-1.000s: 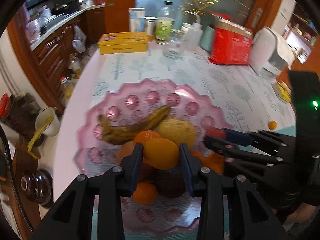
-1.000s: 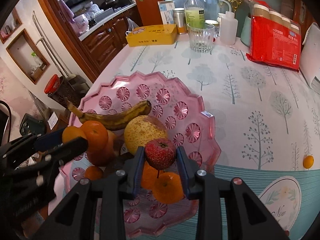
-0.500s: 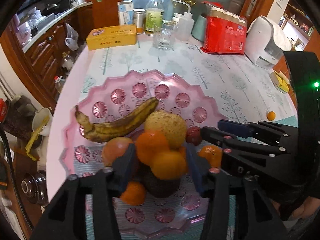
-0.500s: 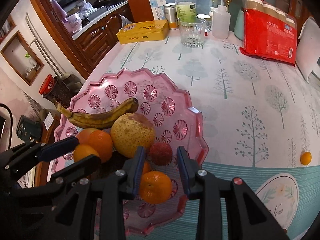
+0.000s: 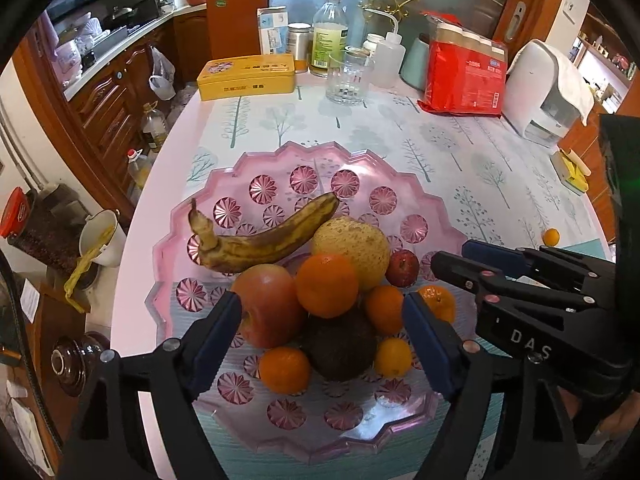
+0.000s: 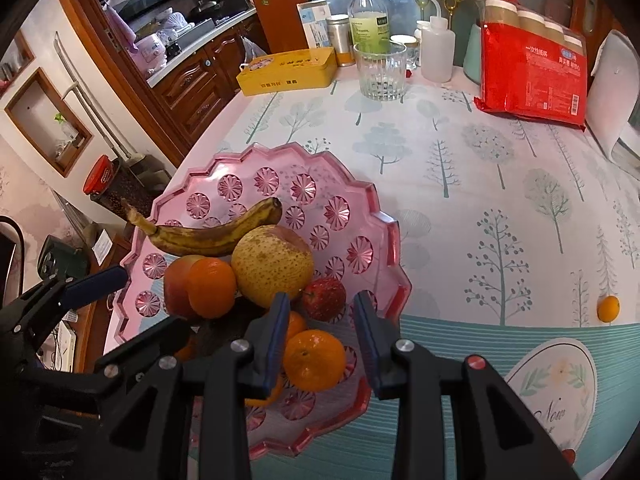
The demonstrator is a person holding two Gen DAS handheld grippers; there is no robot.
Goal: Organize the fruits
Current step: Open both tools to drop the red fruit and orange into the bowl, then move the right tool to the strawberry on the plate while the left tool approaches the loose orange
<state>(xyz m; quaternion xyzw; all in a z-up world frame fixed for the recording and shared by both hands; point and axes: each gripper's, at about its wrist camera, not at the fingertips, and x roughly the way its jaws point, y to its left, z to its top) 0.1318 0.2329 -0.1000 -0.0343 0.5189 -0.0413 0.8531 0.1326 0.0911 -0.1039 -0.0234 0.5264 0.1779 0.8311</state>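
Left gripper point(image 5: 322, 316) jaws spread wide, right gripper point(image 6: 322, 322) — jaws parted

Glossy translucent pink plastic tray point(image 5: 404, 432), clear ribbed glass tumbler point(image 5: 347, 80), shiny yellow tin point(image 5: 246, 77)

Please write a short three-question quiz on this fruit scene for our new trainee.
1. True or false: the left hand-held gripper is holding a fruit.
2. Which fruit lies across the far side of the pile on the pink tray? A) banana B) grape bunch C) pineapple
3. Fill in: one small orange fruit sits off the tray on the ____.

Key: 1 false, its jaws are open and empty; 2 A; 3 tablecloth.
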